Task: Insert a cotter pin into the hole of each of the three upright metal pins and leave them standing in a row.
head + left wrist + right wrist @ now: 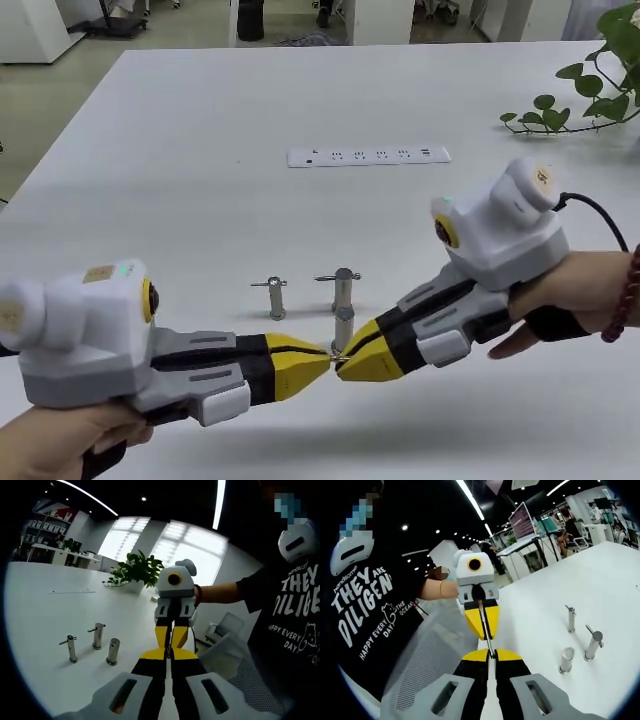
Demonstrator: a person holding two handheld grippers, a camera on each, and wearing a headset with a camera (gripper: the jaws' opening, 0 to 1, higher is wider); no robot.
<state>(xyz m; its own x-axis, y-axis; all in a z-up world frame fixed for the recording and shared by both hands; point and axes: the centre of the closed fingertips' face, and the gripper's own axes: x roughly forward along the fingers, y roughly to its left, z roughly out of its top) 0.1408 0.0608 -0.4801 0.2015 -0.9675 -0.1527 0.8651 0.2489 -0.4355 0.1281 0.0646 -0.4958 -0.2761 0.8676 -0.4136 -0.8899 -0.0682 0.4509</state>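
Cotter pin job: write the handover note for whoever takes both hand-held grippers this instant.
Left hand-held gripper: shut on one end of the loose cotter pin.
Right hand-held gripper: shut on the other end, tip to tip with the left, just in front of the pins.
Done: back-left metal pin and back-right metal pin stand upright, each with a cotter pin through it.
Left: front metal pin stands upright with nothing through it. Probably release one gripper and push the loose cotter pin through its hole. Then line up all three, which stand in a triangle now.
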